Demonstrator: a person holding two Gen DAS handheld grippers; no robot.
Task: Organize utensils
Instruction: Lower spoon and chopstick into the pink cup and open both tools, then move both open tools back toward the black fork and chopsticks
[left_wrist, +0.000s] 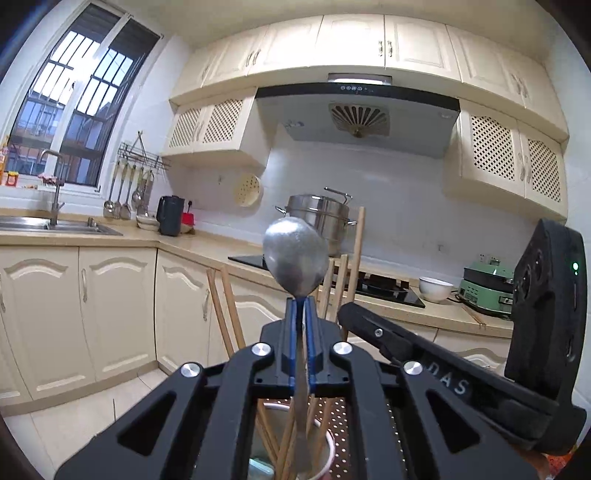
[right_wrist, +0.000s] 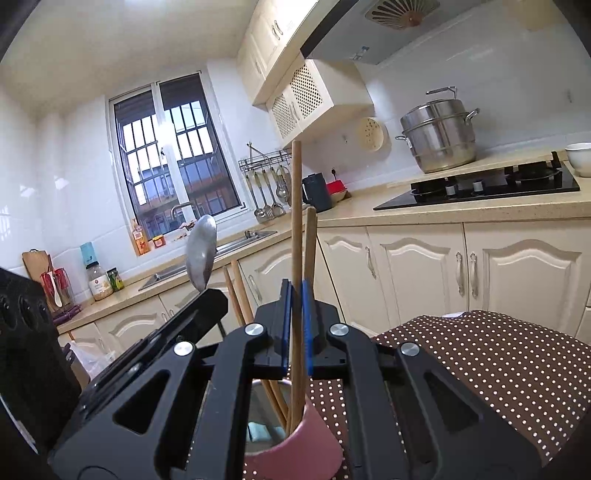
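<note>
My left gripper (left_wrist: 301, 301) is shut on a metal spoon (left_wrist: 295, 258). The spoon stands upright with its bowl above the pads, and its handle reaches down into a pink cup (left_wrist: 330, 445). My right gripper (right_wrist: 295, 286) is shut on a long wooden chopstick (right_wrist: 296, 206) whose lower end is inside the same pink cup (right_wrist: 295, 446). Several other chopsticks (right_wrist: 310, 240) lean in the cup. The two grippers are close side by side over it: the right gripper's finger (left_wrist: 369, 325) shows in the left wrist view, and the spoon (right_wrist: 201, 251) and left finger (right_wrist: 199, 314) show in the right wrist view.
The cup stands on a brown cloth with white dots (right_wrist: 480, 354). Behind are cream cabinets (right_wrist: 406, 269), a black hob (right_wrist: 480, 184) with a steel steamer pot (right_wrist: 439, 136), a white bowl (left_wrist: 435, 288), a sink (left_wrist: 55, 223), a dark kettle (left_wrist: 170, 216) and hanging ladles (left_wrist: 122, 192).
</note>
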